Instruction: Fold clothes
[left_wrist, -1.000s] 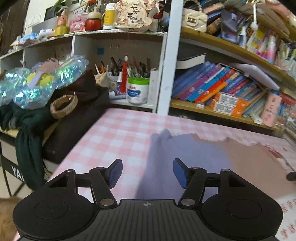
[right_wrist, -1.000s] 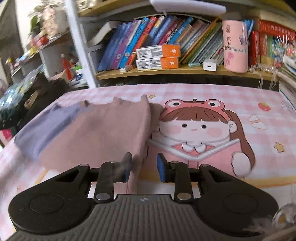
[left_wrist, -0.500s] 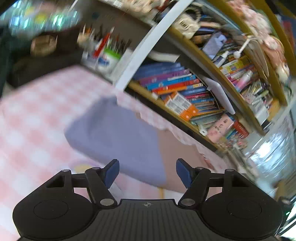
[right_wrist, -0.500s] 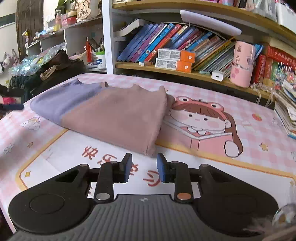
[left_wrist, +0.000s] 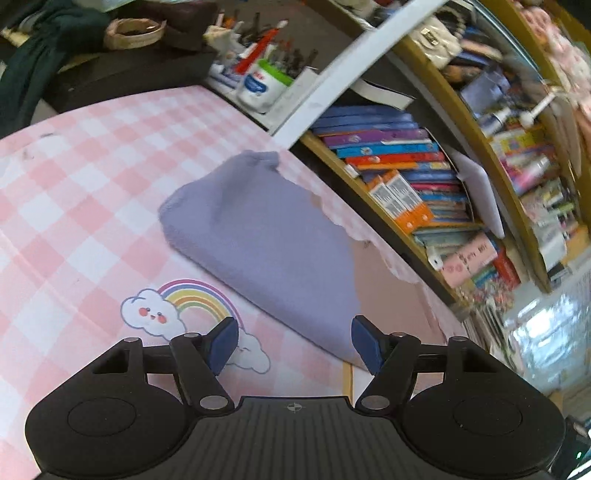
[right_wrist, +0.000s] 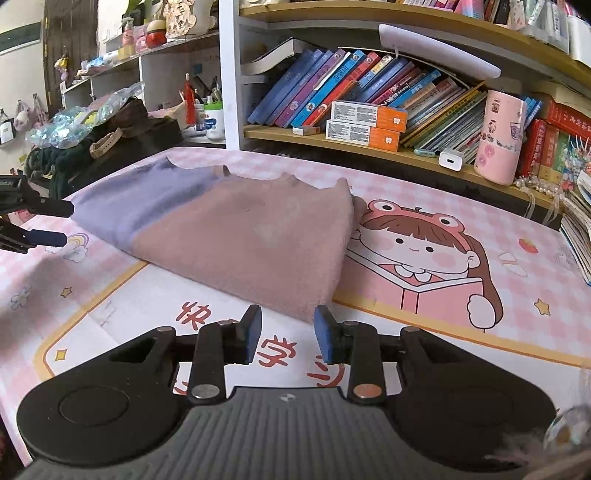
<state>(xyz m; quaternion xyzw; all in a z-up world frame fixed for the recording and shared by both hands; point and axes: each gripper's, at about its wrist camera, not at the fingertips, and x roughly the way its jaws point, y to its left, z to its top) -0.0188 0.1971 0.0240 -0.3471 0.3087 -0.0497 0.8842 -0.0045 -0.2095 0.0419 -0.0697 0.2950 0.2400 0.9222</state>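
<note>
Plainly, both the left gripper (left_wrist: 293, 345) and right gripper (right_wrist: 287, 334) stood open, empty; ahead lay the folded lilac-and-pink garment (right_wrist: 236, 221); any further fold wanted edges matched squarely.

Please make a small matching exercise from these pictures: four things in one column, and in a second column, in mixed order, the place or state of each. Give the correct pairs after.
Things:
1. folded garment
2. left tool
3. pink cylinder
4. rainbow print

Places or states:
A. upright on the wooden shelf
B. open, holding nothing
C. lying flat on the pink mat
D. on the mat, beside the garment's purple end

Pairs: 1-C, 2-B, 3-A, 4-D
</note>
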